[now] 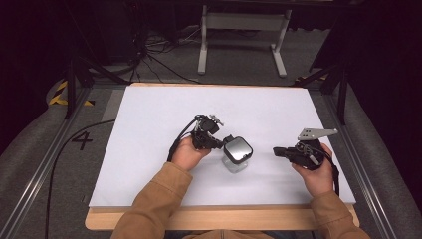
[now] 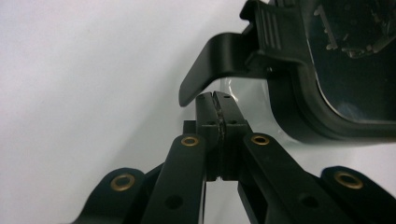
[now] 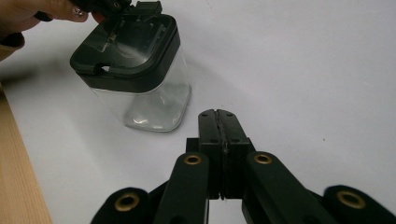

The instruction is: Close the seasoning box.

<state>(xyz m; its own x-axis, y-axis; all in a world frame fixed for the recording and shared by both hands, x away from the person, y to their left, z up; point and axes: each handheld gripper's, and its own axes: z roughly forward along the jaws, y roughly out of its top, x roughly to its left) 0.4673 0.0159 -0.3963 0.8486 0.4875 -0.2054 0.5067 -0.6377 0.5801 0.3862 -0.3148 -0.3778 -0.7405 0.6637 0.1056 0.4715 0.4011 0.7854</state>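
Standing: clear container [image 1: 236, 155] with black lid [image 3: 126, 49], mid white mat [image 1: 149, 129]
Left gripper [image 2: 215, 97]: jaws pressed together, tips just under the lid's latch [image 2: 210, 65]
Right gripper [image 3: 219, 114]: jaws closed, empty, apart from container

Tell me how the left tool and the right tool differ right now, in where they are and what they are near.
The left tool sits right at the jar, its tip under the latch of the black lid; the right tool is apart from the jar, over bare white table. The left tool points toward the jar from the left, the right tool from the right. The right tool carries a grey plate on top. Both are closed on nothing.
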